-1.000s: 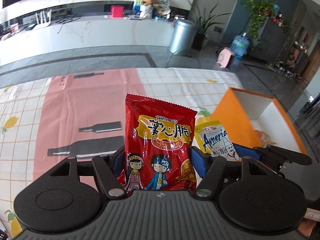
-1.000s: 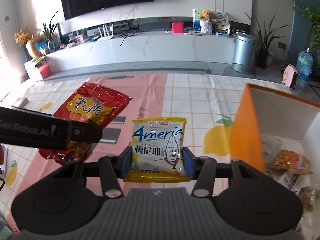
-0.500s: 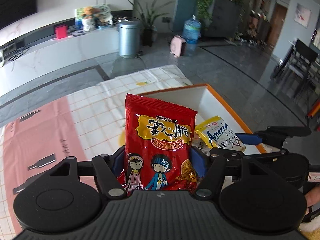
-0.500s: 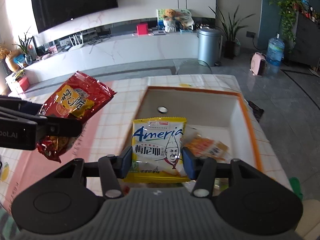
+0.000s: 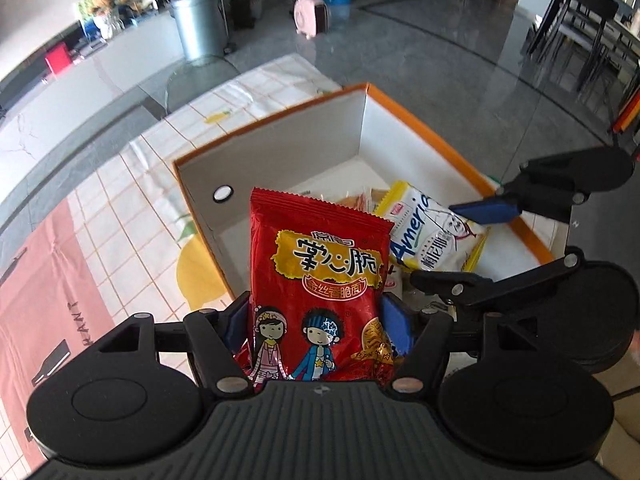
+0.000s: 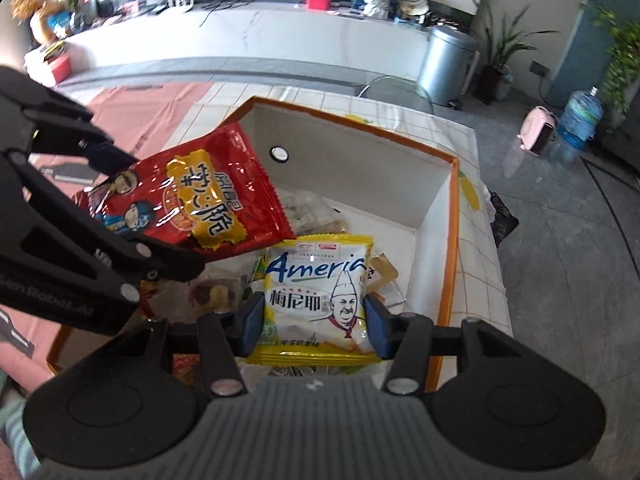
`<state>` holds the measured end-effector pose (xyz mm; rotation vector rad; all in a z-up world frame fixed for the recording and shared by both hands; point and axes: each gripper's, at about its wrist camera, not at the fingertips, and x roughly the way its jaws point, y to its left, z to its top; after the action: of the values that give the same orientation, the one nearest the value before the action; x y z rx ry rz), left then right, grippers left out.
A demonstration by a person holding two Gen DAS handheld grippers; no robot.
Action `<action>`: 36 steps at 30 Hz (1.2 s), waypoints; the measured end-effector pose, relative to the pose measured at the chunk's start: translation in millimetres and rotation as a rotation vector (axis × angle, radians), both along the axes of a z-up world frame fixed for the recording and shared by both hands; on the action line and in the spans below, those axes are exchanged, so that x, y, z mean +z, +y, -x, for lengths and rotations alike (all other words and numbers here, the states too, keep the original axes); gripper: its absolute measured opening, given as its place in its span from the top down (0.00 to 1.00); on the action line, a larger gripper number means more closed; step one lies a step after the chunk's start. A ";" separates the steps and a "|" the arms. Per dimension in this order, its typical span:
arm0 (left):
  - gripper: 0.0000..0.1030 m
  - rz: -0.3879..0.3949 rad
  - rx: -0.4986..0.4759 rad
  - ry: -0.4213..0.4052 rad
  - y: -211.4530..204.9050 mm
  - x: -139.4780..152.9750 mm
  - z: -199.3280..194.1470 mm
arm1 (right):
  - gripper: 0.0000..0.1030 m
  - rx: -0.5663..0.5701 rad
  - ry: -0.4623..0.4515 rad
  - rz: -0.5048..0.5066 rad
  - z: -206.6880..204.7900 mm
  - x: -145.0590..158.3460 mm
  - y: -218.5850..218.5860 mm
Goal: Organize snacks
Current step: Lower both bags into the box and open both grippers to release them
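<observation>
Holding a packet each, both grippers hang over the open orange box (image 6: pixel 450 264) on the bench (image 5: pixel 132 216). The left gripper (image 5: pixel 316 320) is clamped partway on the red snack bag (image 5: pixel 320 280), whose long axis runs forward from the jaws, top seam pointing out over the box's near wall. The right gripper (image 6: pixel 314 320) is closed more narrowly on the yellow-and-white snack bag (image 6: pixel 316 292), long axis likewise forward, top edge toward the far wall. The box floor with its loose snacks (image 6: pixel 308 208) lies directly below and ahead of the right gripper, which looks the better placed for a drop; the red bag overhangs nearer the edge.
</observation>
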<state>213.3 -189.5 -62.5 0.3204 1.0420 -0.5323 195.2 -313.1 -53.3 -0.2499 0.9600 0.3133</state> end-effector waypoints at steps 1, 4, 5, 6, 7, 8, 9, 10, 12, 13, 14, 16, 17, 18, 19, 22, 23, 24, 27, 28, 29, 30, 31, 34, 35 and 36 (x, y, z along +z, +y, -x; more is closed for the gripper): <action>0.25 -0.005 -0.009 0.004 -0.8 -2.8 -2.1 | 0.51 0.015 0.005 0.006 -3.1 -2.3 0.1; 0.25 -0.032 -0.038 0.011 -5.9 -9.8 -6.6 | 0.51 0.056 0.017 0.047 -10.4 -9.5 3.9; 0.25 -0.039 -0.043 0.012 -6.7 -12.1 -8.0 | 0.51 0.070 0.021 0.057 -12.2 -11.8 4.6; 0.25 -0.043 -0.050 0.012 -9.5 -12.9 -8.2 | 0.51 0.084 0.023 0.067 -12.7 -14.2 5.5; 0.25 -0.042 -0.055 0.013 -10.3 -14.5 -9.2 | 0.51 0.094 0.027 0.073 -14.4 -16.2 5.7; 0.25 -0.040 -0.060 0.016 -11.5 -15.9 -10.0 | 0.51 0.104 0.034 0.079 -15.8 -18.6 5.5; 0.25 -0.043 -0.068 0.019 -12.8 -17.7 -10.4 | 0.51 0.112 0.038 0.086 -17.3 -20.5 5.1; 0.25 -0.047 -0.076 0.019 -14.5 -20.0 -10.9 | 0.51 0.119 0.040 0.094 -18.2 -22.3 5.1; 0.25 -0.055 -0.087 0.017 -17.7 -23.2 -12.3 | 0.51 0.133 0.042 0.105 -19.7 -24.6 6.1; 0.25 -0.056 -0.093 0.015 -18.6 -24.1 -12.9 | 0.51 0.141 0.041 0.109 -20.1 -25.3 5.6; 0.25 -0.057 -0.098 0.013 -19.4 -24.9 -13.5 | 0.51 0.146 0.042 0.111 -20.5 -26.4 5.6; 0.25 -0.066 -0.110 0.011 -21.9 -26.5 -14.1 | 0.51 0.154 0.045 0.116 -19.0 -28.5 6.8; 0.25 -0.072 -0.116 0.010 -23.0 -26.9 -13.6 | 0.51 0.157 0.049 0.118 -19.3 -30.0 7.1; 0.25 -0.079 -0.124 0.008 -24.7 -28.0 -13.5 | 0.51 0.160 0.054 0.120 -18.9 -31.7 8.0; 0.24 -0.084 -0.129 0.006 -25.5 -29.0 -13.4 | 0.51 0.162 0.057 0.124 -18.9 -32.9 8.6; 0.22 -0.097 -0.137 -0.005 -27.2 -30.4 -13.8 | 0.51 0.165 0.066 0.137 -19.8 -35.3 10.8; 0.22 -0.098 -0.136 -0.008 -27.3 -30.6 -14.1 | 0.51 0.164 0.070 0.141 -19.5 -35.9 12.2; 0.20 -0.097 -0.134 -0.011 -27.2 -30.6 -14.5 | 0.51 0.164 0.070 0.144 -19.6 -35.9 12.7; 0.16 -0.081 -0.123 -0.019 -24.6 -30.2 -14.9 | 0.48 0.159 0.080 0.151 -22.8 -35.4 11.4; 0.15 -0.066 -0.119 -0.024 -22.8 -28.5 -13.7 | 0.45 0.155 0.084 0.155 -23.0 -34.4 11.3; 0.14 -0.054 -0.115 -0.028 -21.4 -26.7 -13.2 | 0.38 0.148 0.091 0.158 -27.1 -33.6 11.7; 0.13 -0.041 -0.110 -0.029 -19.8 -23.9 -12.3 | 0.36 0.143 0.100 0.155 -27.5 -32.3 9.9; 0.13 -0.032 -0.107 -0.030 -18.4 -20.7 -11.6 | 0.36 0.141 0.107 0.149 -27.7 -30.1 9.5; 0.13 -0.004 -0.102 -0.043 -13.6 -8.9 -7.8 | 0.36 0.131 0.116 0.134 -26.9 -19.8 7.0; 0.13 0.004 -0.100 -0.049 -12.2 -4.0 -5.6 | 0.36 0.128 0.115 0.128 -26.1 -15.6 6.6; 0.13 0.014 -0.099 -0.057 -11.1 1.8 -2.4 | 0.35 0.125 0.114 0.122 -25.1 -11.4 6.4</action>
<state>215.8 -200.6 -60.7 0.3747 0.9701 -0.6156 220.3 -306.7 -64.7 -0.4079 1.0795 0.3877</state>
